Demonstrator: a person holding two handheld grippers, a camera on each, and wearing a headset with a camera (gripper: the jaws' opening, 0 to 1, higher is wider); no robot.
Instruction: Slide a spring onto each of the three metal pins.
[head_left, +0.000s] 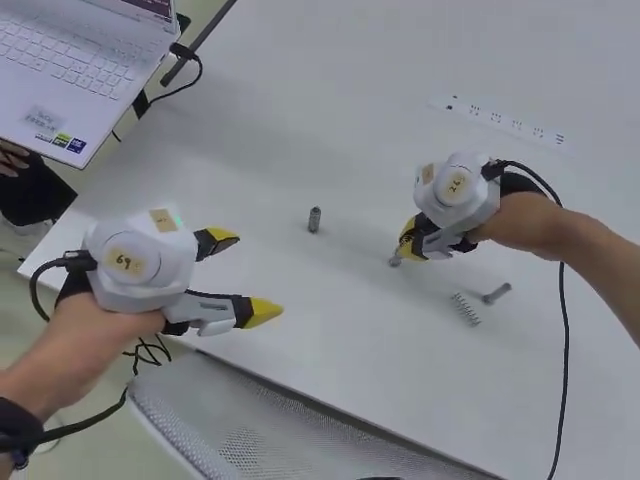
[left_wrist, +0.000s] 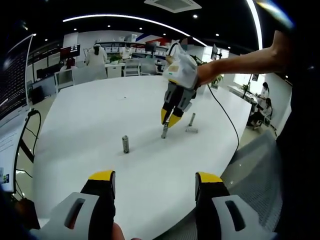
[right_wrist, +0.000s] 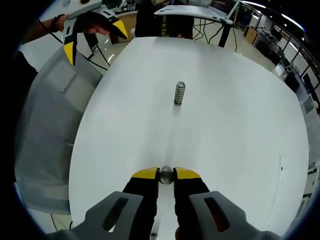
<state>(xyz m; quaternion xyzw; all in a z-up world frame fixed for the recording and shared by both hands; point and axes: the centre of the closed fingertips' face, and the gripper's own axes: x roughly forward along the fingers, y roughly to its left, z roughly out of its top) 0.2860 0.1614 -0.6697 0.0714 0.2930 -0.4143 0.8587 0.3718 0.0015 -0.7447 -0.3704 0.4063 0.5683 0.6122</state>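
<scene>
Nearest the head camera, the left gripper (head_left: 245, 275) hangs over the table's near edge with its jaws spread wide and nothing between them. Its own view confirms the gap.

The white table (head_left: 350, 100) carries all of the work. A mesh chair back (head_left: 250, 430) sits below its near edge, and a laptop (head_left: 70, 60) lies at the far left corner.

The right gripper (head_left: 410, 245) points down at the table with its jaws clenched on a held pin (head_left: 395, 260). The right gripper view looks down the pin end-on, a round metal face pinched between the yellow pads. The left gripper view gives the side instead: the pin stands upright with its lower end at the table. Coils seem to wrap it, though it is too small to be sure.

One sprung pin (head_left: 314, 219) stands upright at mid-table, between the two grippers and apart from both.

The loose pin (head_left: 496, 293) lies flat just beside the loose spring (head_left: 464, 308), both on the right gripper's outer side and nearer the person. The spring's long axis runs along the tabletop, so I judge it must be lifted and turned before it can drop over a pin. The right hand is much the nearer to it.
</scene>
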